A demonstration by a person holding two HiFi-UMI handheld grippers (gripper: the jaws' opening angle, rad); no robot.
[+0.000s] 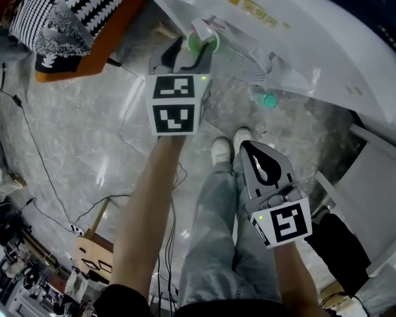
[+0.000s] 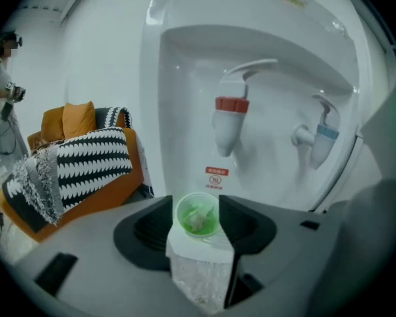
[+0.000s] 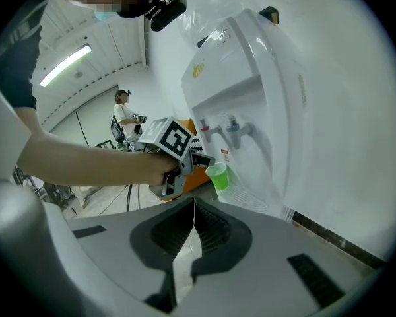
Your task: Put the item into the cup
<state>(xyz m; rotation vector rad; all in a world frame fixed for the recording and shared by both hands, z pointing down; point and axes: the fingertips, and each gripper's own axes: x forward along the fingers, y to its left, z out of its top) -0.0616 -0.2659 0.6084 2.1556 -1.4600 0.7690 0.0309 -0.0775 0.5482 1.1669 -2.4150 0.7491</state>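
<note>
Two grippers, one green cup at the water dispenser (image 2: 270, 78).
At left, my left gripper (image 1: 189, 50) reaches in with its jaws spread wide either side of the green cup (image 3: 218, 177), not visibly pinching it. The cup appears to stand on the white drip tray (image 3: 247, 200) below the red tap (image 2: 231, 111). A pale clump (image 2: 198, 220), seemingly the item, already lies inside it, so only backing away looks left. At right, my right gripper (image 3: 193, 207) hangs low, jaws pressed together on nothing.
</note>
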